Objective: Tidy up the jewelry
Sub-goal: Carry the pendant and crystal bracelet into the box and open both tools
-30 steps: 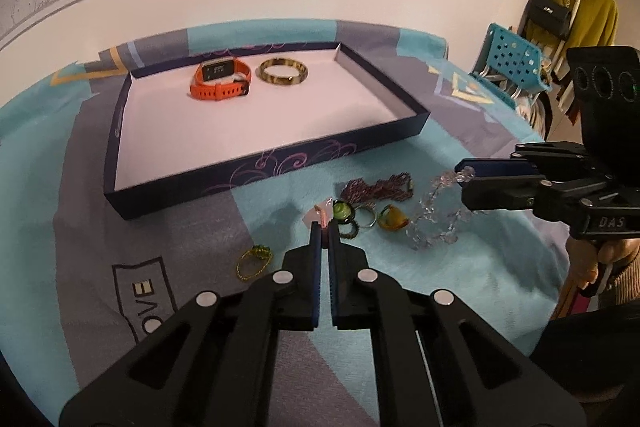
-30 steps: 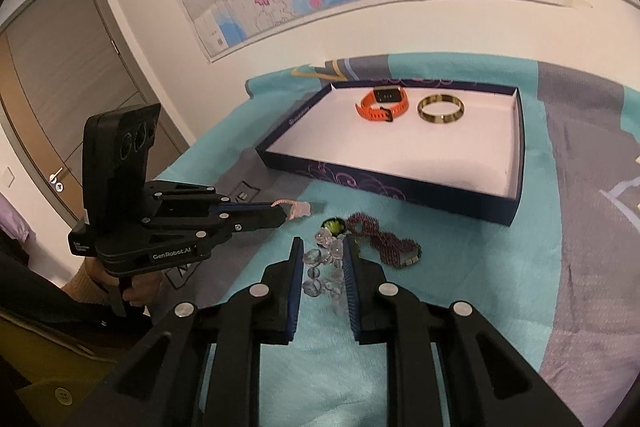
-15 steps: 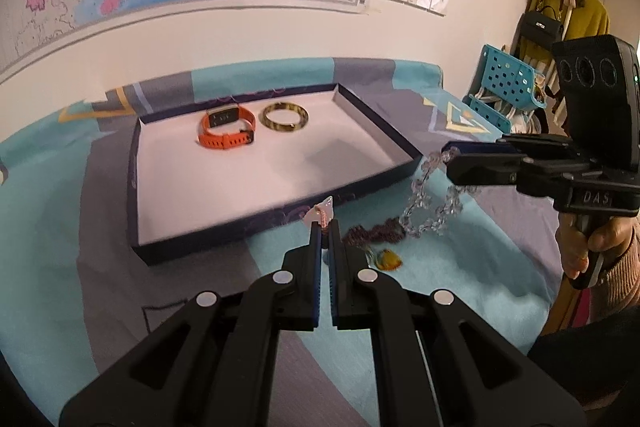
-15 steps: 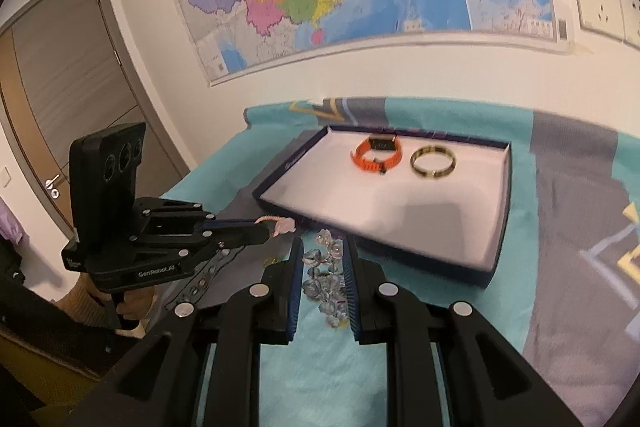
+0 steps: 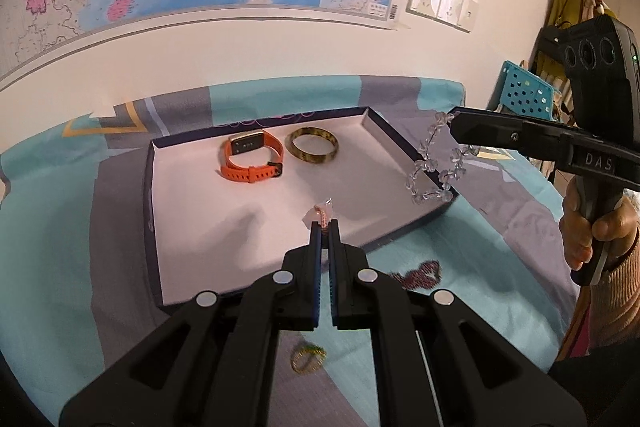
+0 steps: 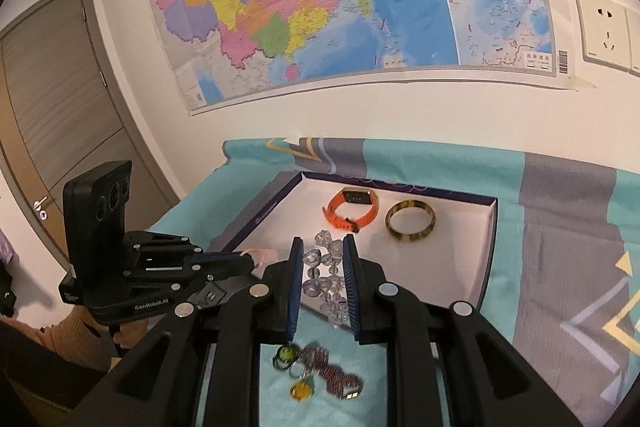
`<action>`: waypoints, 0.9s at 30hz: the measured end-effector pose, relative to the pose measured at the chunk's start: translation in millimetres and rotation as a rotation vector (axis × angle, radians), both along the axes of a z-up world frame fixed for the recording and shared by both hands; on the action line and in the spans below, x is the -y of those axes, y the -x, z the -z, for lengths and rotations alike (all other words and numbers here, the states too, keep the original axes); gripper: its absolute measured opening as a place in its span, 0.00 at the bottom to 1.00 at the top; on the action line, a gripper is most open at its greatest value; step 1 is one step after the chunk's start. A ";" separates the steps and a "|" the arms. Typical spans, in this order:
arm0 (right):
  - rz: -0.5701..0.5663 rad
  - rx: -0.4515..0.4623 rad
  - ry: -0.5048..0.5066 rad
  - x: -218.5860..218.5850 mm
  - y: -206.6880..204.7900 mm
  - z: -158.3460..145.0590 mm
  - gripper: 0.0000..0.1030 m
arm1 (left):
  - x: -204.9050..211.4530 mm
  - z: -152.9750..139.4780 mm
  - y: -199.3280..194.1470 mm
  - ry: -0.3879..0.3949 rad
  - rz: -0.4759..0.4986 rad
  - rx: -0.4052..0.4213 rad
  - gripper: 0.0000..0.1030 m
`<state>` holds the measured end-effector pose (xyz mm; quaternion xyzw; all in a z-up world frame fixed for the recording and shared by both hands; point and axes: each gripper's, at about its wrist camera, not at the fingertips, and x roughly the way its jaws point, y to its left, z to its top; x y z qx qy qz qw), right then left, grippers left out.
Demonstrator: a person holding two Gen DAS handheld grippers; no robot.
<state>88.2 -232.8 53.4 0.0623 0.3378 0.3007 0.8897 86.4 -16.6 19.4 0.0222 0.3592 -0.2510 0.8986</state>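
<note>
Tongs (image 5: 325,225) above box (image 5: 150,195) holding watch (image 5: 253,157), bangle (image 5: 314,146).

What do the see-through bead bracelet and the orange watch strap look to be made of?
Clear bead bracelet: glass, crystal or plastic; the transparent, glossy beads show the tray behind them. Orange watch strap: probably silicone or rubber, given its matte, evenly coloured, flexible band with punched holes.
</note>
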 end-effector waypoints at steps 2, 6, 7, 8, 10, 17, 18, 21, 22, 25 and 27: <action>0.006 -0.009 -0.008 -1.0 -8.7 2.1 0.17 | -0.1 1.3 -6.4 -0.002 -0.005 -0.004 0.04; 0.013 -0.029 -0.019 -2.6 -23.5 7.9 0.17 | -0.6 4.3 -17.9 -0.002 -0.014 -0.013 0.04; 0.015 -0.033 -0.020 -3.1 -26.8 9.4 0.17 | -0.1 5.1 -20.0 -0.003 -0.015 -0.015 0.04; 0.017 -0.039 -0.022 -4.0 -31.2 11.4 0.17 | 0.0 6.3 -23.1 -0.006 -0.017 -0.017 0.04; 0.019 -0.049 -0.025 -5.3 -37.5 14.3 0.17 | 1.1 7.7 -26.8 -0.010 -0.019 -0.021 0.04; 0.030 -0.077 -0.032 -10.5 -57.8 23.0 0.17 | 3.7 16.3 -43.2 -0.018 -0.030 -0.036 0.04; 0.033 -0.081 -0.029 -11.8 -60.7 24.7 0.17 | 4.5 17.2 -44.4 -0.020 -0.031 -0.038 0.04; 0.036 -0.097 -0.032 -14.6 -67.1 29.8 0.17 | 6.1 20.1 -48.8 -0.025 -0.035 -0.042 0.04; 0.037 -0.102 -0.032 -15.8 -69.3 31.6 0.17 | 6.1 20.8 -50.5 -0.027 -0.038 -0.043 0.04; 0.034 -0.118 -0.040 -18.2 -74.4 36.7 0.17 | 5.8 22.3 -55.6 -0.029 -0.045 -0.047 0.04; 0.033 -0.127 -0.046 -20.1 -78.6 39.7 0.17 | 6.0 23.0 -59.3 -0.032 -0.049 -0.052 0.04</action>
